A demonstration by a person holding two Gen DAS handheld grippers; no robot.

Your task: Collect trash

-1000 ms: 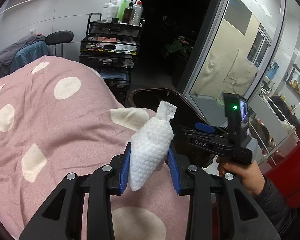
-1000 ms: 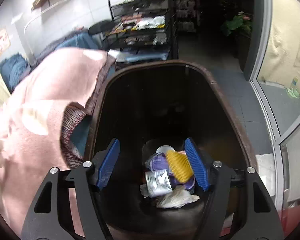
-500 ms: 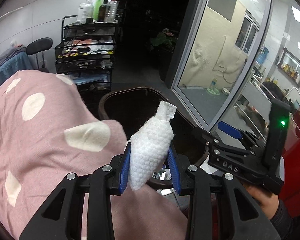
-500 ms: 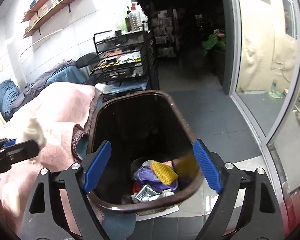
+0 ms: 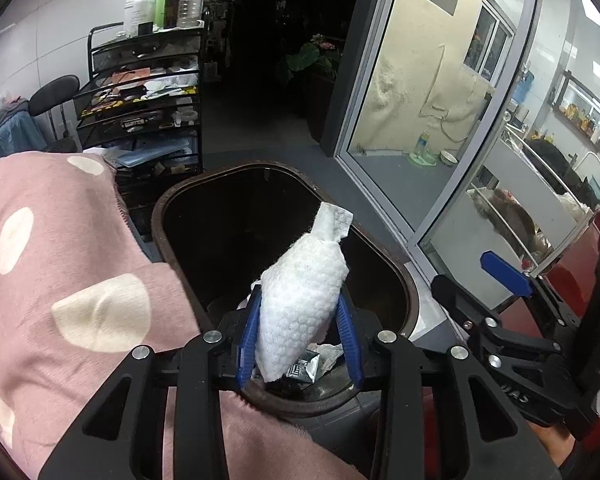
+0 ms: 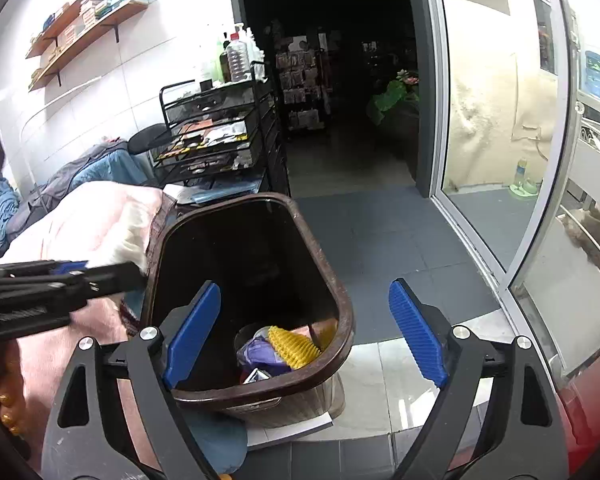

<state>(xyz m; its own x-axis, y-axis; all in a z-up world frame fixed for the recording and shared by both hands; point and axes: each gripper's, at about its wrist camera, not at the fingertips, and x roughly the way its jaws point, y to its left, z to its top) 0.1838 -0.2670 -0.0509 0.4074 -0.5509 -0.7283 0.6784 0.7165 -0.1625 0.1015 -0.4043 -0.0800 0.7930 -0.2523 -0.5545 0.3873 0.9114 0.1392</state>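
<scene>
From the left wrist camera, the left claw [image 5: 300, 338] is clamped on a white wad of paper towel [image 5: 302, 298]: both blue pads press its sides, and its twisted tip sticks up toward 1 o'clock. The wad hangs over the near end of a dark brown bin [image 5: 410, 292], whose oval rim fills the middle of the view. Under the wad, at 6 o'clock inside the bin, lies a silvery wrapper [image 5: 305, 368] with crumpled paper beside it. A pink blanket with cream dots [image 5: 72, 280] covers the left side, from 7 to 10 o'clock, its edge lapping the bin's rim. At 3 to 4 o'clock the right claw [image 5: 504, 274] juts in from the side, one blue pad showing. A black wire cart [image 5: 140, 104] with bottles on top stands at 11 o'clock.

From the right wrist camera, the right claw [image 6: 306, 338] stands wide with nothing between its pads; its jaws have just been opening. The bin [image 6: 346, 320] sits at the centre, its near rim between the pads. Inside it, at 6 o'clock, are a yellow ribbed piece [image 6: 294, 346], a purple wrapper [image 6: 260, 354] and something silvery below them, perhaps foil. The left claw [image 6: 112, 270] enters at 9 o'clock, blurred, its tip by the bin's left rim.
</scene>
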